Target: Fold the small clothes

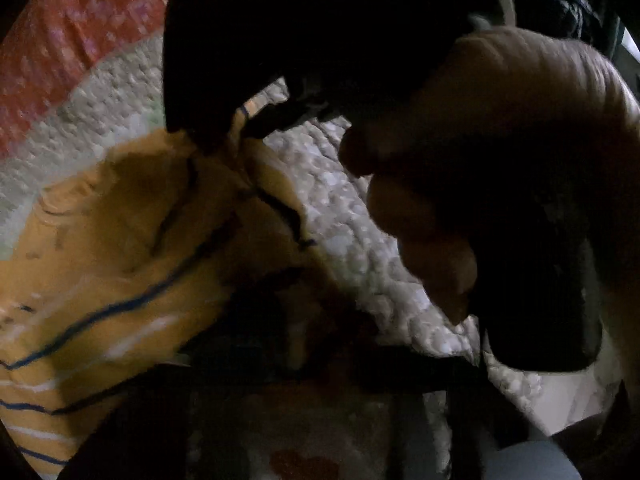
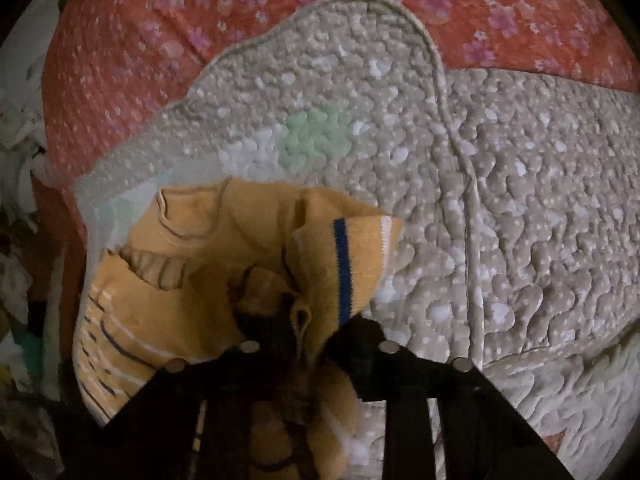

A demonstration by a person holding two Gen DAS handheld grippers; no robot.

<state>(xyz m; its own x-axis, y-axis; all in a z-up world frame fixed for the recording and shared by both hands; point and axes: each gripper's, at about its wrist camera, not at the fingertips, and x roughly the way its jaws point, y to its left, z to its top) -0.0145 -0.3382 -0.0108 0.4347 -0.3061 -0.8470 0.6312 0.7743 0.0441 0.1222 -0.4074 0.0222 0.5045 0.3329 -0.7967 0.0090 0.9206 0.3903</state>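
A small yellow garment with blue and white stripes point(image 2: 192, 300) lies bunched on a beige quilted blanket point(image 2: 520, 200). My right gripper point(image 2: 308, 336) is shut on a fold of the yellow garment, which hangs between its black fingers point(image 2: 360, 344). In the left wrist view the same garment point(image 1: 120, 260) fills the lower left, and the right gripper point(image 1: 224, 136) pinches its upper edge, with a hand point(image 1: 500, 160) behind it. My left gripper point(image 1: 288, 344) is dark and blurred at the bottom, with yellow cloth at its tips; whether it grips is unclear.
An orange-red floral bedspread point(image 2: 200, 20) lies beyond the quilted blanket, and shows at the upper left of the left wrist view point(image 1: 60, 40). Crumpled white items point(image 2: 20, 140) sit at the far left edge.
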